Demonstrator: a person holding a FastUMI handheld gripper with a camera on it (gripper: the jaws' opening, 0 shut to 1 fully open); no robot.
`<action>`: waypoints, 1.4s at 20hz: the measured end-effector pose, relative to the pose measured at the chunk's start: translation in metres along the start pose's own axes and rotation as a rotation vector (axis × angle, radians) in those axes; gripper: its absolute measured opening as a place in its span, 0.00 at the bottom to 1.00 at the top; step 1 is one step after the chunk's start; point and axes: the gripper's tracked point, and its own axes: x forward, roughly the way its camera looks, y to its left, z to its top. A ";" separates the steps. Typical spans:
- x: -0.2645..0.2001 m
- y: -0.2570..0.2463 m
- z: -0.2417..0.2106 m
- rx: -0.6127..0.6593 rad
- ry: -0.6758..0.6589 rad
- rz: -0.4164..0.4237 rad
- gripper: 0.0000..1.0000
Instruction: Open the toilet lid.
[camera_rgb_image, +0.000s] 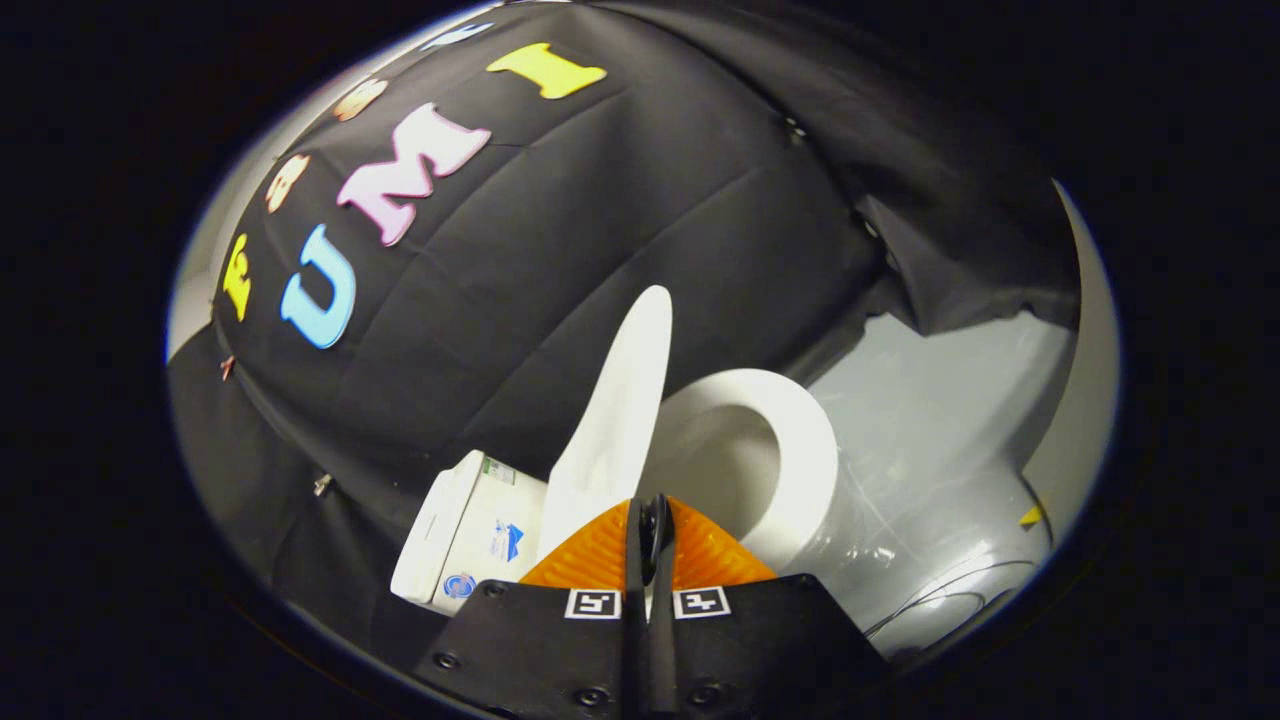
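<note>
Gripper view:
- Gripper (651, 520) rolled sideways, so toilet appears tilted; orange fingers (590, 555) pressed together with only a thin dark slit between, nothing visibly pinched.
- Toilet lid (618, 400) raised, seen nearly edge-on, standing up from hinge end just ahead of fingertips; lower edge meets fingertips, contact or mere overlap cannot be told.
- Seat (800, 450) down on bowl (720, 470), open and exposed beside lid, beyond fingers.
- Tank (470, 525) on other side of lid, near fingers; lid looks short of resting against it, probably not yet fully back.
- Judgement: closed fingers likely used as a pusher along lid edge rather than as a clamp; task mostly done, final lean toward tank remaining.
- Surroundings: black cloth wall (600, 220) behind toilet, pale floor (930, 420) past seat with a small yellow mark (1030, 516).
- Nothing standing between lid and tank; risk judged as lid dropping back onto seat if released early.
</note>
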 end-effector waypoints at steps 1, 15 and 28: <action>-0.003 0.022 0.006 -0.038 -0.017 0.034 0.04; -0.007 0.189 0.005 -0.467 -0.087 0.122 0.05; 0.006 0.290 -0.037 -0.726 -0.088 0.198 0.05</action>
